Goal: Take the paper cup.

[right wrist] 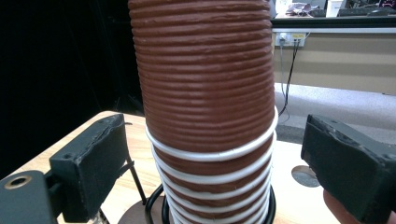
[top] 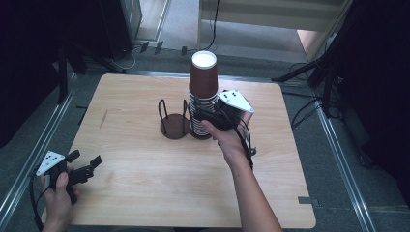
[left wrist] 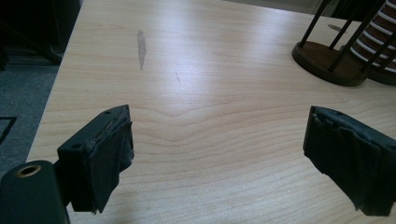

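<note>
A pale wooden tabletop (top: 145, 193) carries a tall stack of upturned ribbed brown paper cups with white rims (top: 203, 92), standing in a dark round wire-post holder (top: 175, 129) near the middle. The right gripper (right wrist: 212, 172) brackets the stack, its fingers (right wrist: 93, 163) spread apart on either side, released. The left gripper (top: 82, 166) hovers at the near left corner, fingers (left wrist: 105, 158) wide apart over bare wood.

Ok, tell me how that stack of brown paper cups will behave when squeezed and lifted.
The cup stack looks like ribbed paper, so probably light and easily crushed. It stands tall on its holder, so a sideways push may tip it. The right gripper, jaws open around it, might lift just the top cup.
</note>
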{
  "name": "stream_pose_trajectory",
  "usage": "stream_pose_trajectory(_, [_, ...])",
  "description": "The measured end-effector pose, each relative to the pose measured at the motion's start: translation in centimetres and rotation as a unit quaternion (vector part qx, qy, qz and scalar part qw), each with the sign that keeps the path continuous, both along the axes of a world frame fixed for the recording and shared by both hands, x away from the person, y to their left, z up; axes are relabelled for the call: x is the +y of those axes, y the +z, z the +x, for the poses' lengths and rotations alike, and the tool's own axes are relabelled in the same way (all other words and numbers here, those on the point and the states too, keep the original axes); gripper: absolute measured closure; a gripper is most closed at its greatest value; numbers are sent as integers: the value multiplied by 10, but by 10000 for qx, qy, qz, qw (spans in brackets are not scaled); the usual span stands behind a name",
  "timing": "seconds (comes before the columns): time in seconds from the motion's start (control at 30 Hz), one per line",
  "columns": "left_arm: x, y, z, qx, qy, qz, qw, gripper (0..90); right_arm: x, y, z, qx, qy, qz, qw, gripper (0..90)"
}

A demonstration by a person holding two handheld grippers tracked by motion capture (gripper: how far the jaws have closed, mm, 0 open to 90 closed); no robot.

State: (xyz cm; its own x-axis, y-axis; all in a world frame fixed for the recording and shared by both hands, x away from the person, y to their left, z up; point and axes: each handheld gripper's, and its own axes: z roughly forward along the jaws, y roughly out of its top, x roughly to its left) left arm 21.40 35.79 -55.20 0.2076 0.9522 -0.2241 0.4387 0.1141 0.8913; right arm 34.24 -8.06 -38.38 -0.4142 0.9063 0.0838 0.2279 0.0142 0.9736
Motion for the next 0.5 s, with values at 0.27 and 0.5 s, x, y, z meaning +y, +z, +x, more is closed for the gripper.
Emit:
stream_pose_trajectory(0.27, [0, 0, 0, 4, -7, 16, 10000, 91, 7, 3, 9, 8, -57, 29, 10000, 75])
stream_pose_trajectory(0.5, [0, 0, 0, 24, -20, 40, 10000, 91, 15, 7, 17, 7, -44, 46, 10000, 51])
